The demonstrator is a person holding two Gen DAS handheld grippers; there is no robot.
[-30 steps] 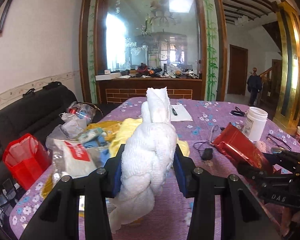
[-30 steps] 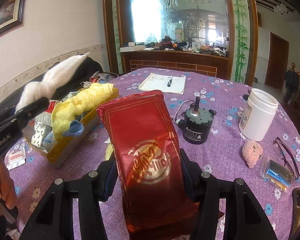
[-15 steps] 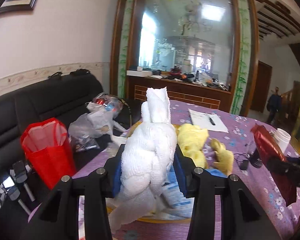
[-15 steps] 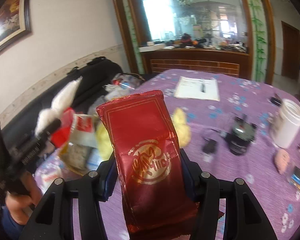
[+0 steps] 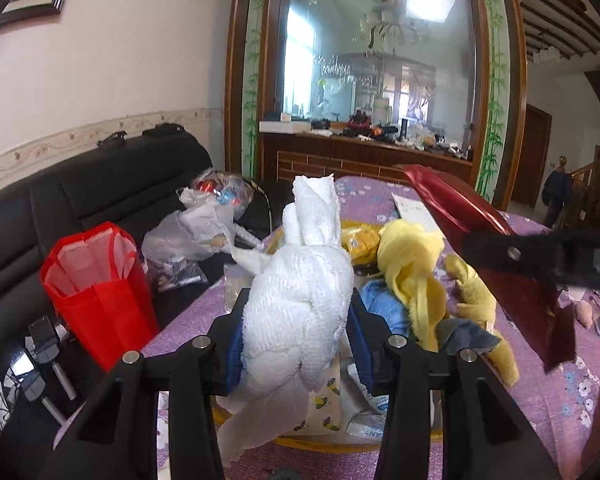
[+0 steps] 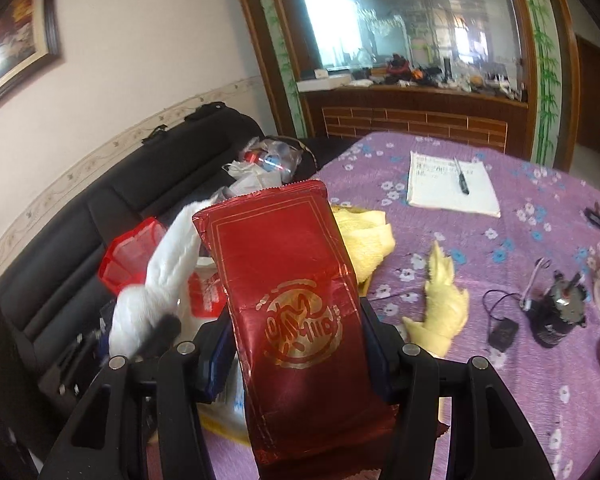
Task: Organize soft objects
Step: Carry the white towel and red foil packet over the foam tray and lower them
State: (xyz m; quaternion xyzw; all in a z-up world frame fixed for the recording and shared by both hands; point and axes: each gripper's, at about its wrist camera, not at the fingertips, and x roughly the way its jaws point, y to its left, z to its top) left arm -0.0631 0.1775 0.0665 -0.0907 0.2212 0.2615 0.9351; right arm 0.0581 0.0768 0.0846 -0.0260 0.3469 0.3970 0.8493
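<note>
Left wrist view: my left gripper (image 5: 296, 320) tilts slightly down, fingers clamped on a bunched white towel (image 5: 300, 300) at frame center, over the yellow cloth (image 5: 410, 256) pile on the desk (image 5: 540, 400).

Right wrist view: right gripper (image 6: 296, 344) angled downward, fingers squeezing a red foil bag (image 6: 288, 300) standing center frame.

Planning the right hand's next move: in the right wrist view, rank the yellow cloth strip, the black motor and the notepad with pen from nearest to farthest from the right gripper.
From the right gripper, which is shut on the red foil pouch:
1. Yellow cloth strip, just right of the jaws.
2. Black motor, farther right, near the picture's edge.
3. Notepad with pen, far across the purple tablecloth.
</note>
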